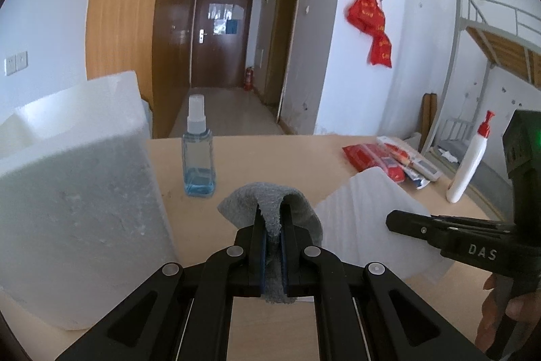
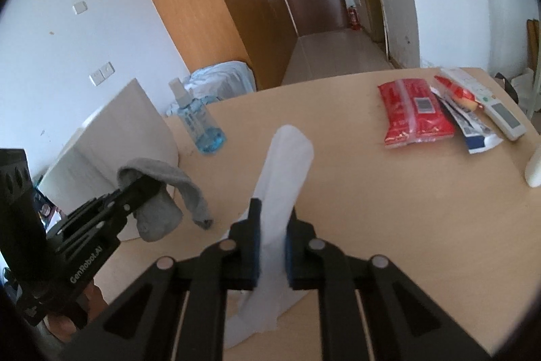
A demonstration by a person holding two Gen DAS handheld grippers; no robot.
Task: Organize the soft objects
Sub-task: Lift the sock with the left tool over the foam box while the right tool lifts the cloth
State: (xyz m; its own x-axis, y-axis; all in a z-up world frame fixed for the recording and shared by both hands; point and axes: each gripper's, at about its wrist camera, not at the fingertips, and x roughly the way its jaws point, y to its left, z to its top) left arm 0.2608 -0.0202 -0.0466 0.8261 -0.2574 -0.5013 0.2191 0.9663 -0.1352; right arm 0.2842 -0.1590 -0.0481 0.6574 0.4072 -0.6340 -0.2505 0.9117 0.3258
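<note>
2 handheld grippers are held over a light wooden table (image 1: 270, 158), each clamped on a soft item. The left gripper (image 1: 273, 225) is closed narrowly on a grey cloth (image 1: 270, 202), which is draped over both fingertips and hangs down between the blue pads; in the right wrist view the same grey cloth (image 2: 162, 192) is seen lifted off the table, sagging on both sides of the left gripper (image 2: 142, 188). The right gripper (image 2: 272, 225) is pinched on a white cloth (image 2: 287, 164), which stands up between its fingers and trails down to the tabletop below. A white foam block (image 1: 77, 192) is seen at the left, just beside the grey cloth. A spray bottle (image 1: 198, 154) with blue liquid stands upright behind. At the far right lie a red packet (image 2: 414, 114), a remote control (image 2: 503, 115), and what seems to be a white pump bottle (image 1: 470, 161), partly cut off in one view.
</note>
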